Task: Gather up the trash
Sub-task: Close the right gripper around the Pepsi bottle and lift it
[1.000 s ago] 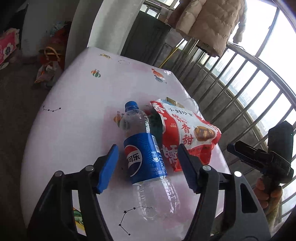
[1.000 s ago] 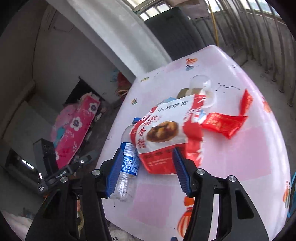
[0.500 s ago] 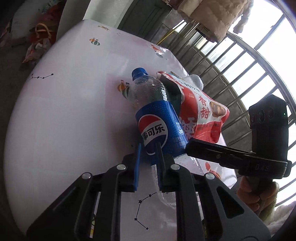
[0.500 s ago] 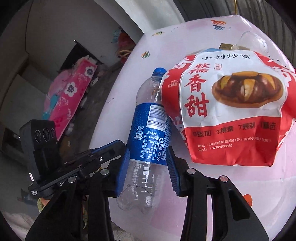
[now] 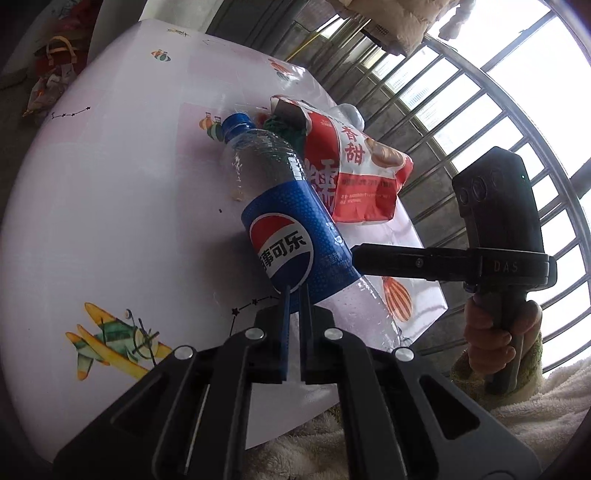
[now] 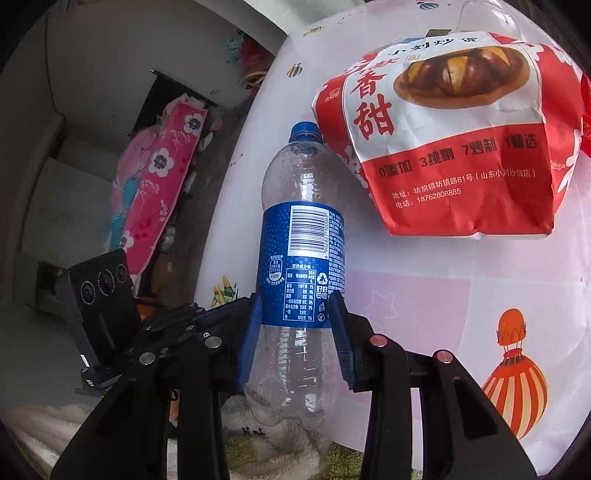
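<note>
Right gripper point(image 6: 295, 321) is clamped on the empty cola bottle point(image 6: 303, 236), its blue pads pressed against both sides of the bottle at the lower edge of the blue label. The bottle lies on its side on the table point(image 5: 110, 184), blue cap pointing away, its clear base overhanging the near table edge above a fluffy cream cloth point(image 6: 273, 450). Left gripper point(image 5: 294, 295) is seen with its jaws drawn together to a thin slit; they have just been closing, and nothing is caught between them. Its tips sit just at the lower rim of the bottle's label, beside the bottle rather than around it.

As judged from these views, the task is only at its start: one piece of trash is gripped but not yet lifted clear or carried off. A red and white snack bag point(image 6: 454, 136) is left lying just beyond the bottle, touching it near the neck, with something dark green tucked at its open mouth. A clear domed object point(image 6: 484, 14) is glimpsed behind the bag, too cut off to be identified. No bin or collection bag is shown in either view, so where the bottle is meant to go cannot be told.
</note>
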`<state>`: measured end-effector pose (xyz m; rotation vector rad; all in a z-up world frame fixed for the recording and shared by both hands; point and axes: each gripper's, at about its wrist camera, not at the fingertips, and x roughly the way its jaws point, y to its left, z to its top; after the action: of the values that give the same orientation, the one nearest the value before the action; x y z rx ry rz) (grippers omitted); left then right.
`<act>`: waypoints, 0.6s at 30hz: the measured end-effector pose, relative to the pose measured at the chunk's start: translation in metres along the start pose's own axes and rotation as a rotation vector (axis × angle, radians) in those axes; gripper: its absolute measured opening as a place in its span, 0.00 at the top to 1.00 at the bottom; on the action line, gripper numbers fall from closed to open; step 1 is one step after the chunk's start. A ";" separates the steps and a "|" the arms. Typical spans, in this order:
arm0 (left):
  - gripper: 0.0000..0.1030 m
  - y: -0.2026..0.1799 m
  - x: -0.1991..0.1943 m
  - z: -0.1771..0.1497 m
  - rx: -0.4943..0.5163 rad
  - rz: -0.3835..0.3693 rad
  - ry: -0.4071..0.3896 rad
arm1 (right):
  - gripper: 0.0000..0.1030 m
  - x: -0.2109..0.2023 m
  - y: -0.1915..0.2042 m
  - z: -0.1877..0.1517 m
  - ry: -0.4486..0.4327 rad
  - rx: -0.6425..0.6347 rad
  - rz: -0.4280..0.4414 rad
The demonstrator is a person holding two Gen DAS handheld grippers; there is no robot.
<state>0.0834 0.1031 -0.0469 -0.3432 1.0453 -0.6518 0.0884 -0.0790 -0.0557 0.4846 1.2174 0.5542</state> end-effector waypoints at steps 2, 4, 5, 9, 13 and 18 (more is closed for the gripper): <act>0.99 0.003 0.001 0.006 -0.009 0.034 -0.024 | 0.52 0.002 0.001 0.008 -0.028 -0.006 -0.019; 0.99 0.012 0.004 0.013 -0.039 0.046 -0.040 | 0.45 0.010 0.001 0.018 -0.036 -0.004 -0.017; 0.99 0.017 0.007 0.017 -0.054 0.048 -0.043 | 0.45 0.016 0.001 0.023 -0.036 0.006 -0.014; 0.99 0.030 0.020 0.025 -0.083 0.085 -0.035 | 0.41 0.038 -0.003 0.036 -0.006 0.032 -0.003; 0.99 0.032 0.030 0.022 -0.081 0.083 -0.016 | 0.41 0.059 -0.006 0.041 0.038 0.054 0.017; 0.99 0.028 0.028 0.018 -0.080 0.075 -0.018 | 0.43 0.058 -0.006 0.037 0.021 0.048 0.031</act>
<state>0.1181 0.1061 -0.0730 -0.3771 1.0638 -0.5395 0.1388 -0.0484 -0.0918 0.5400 1.2473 0.5587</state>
